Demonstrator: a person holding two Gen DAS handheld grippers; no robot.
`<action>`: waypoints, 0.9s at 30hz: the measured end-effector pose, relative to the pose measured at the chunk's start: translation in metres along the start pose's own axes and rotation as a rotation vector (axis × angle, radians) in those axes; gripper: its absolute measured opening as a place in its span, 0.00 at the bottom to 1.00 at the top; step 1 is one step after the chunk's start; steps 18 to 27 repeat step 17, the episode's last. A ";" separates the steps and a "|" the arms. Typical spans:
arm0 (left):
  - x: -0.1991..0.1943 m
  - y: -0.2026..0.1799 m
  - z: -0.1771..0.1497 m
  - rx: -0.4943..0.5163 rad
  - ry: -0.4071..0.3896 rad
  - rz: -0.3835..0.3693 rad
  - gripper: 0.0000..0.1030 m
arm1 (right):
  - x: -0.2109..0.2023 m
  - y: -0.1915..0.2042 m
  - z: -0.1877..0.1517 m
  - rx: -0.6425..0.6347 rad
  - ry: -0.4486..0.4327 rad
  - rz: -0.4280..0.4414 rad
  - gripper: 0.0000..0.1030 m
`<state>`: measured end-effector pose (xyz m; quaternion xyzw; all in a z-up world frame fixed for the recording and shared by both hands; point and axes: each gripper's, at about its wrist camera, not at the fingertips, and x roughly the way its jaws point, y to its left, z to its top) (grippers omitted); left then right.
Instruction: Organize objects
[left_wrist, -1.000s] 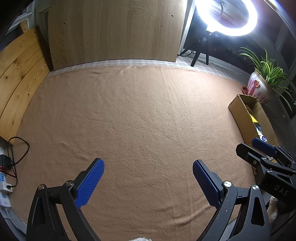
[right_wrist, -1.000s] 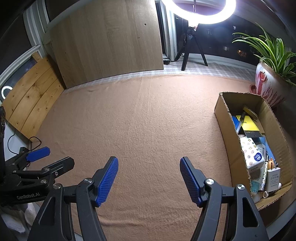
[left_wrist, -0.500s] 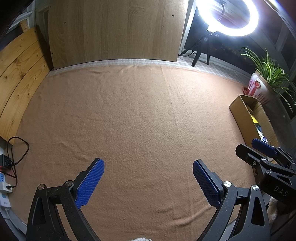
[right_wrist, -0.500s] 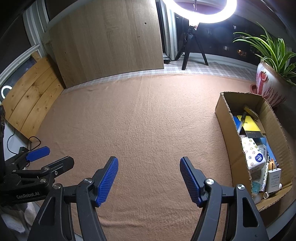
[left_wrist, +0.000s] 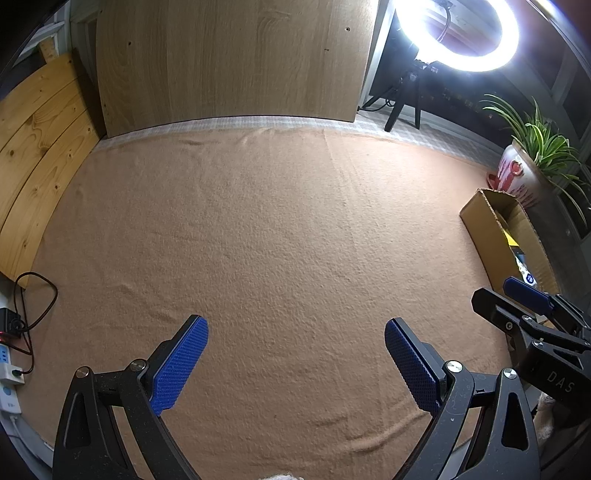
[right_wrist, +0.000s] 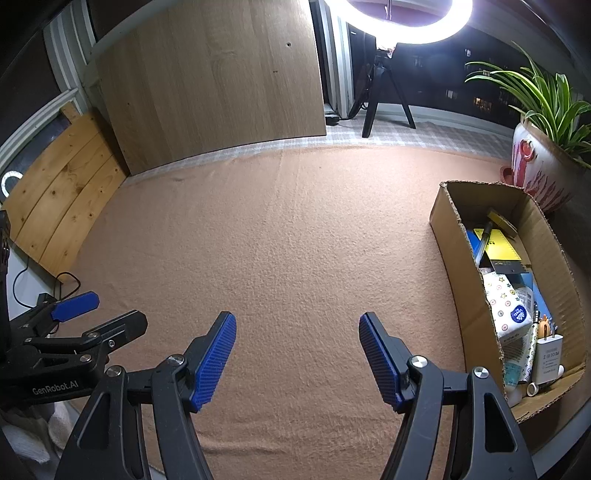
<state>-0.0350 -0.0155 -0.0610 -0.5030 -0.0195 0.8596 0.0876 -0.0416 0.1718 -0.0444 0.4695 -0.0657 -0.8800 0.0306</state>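
1. Your left gripper (left_wrist: 295, 363) hangs over the bare tan blanket (left_wrist: 280, 236), jaws apart, empty.
2. Your right gripper (right_wrist: 297, 356) gapes likewise, gripping nothing.
3. The cardboard box (right_wrist: 452, 266), packed with objects, sits at the blanket's right edge.

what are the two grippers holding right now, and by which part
Nothing. The left gripper and the right gripper both stand open and empty over the bare tan blanket.
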 end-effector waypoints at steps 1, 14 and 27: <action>0.000 0.001 0.000 0.000 0.000 0.000 0.95 | 0.000 0.000 0.000 0.000 0.000 0.000 0.64; 0.014 0.008 -0.004 -0.014 0.031 0.002 0.96 | 0.016 -0.007 -0.001 0.012 0.023 -0.011 0.64; 0.023 0.012 -0.005 -0.023 0.046 0.011 0.97 | 0.027 -0.009 -0.001 0.015 0.033 -0.034 0.64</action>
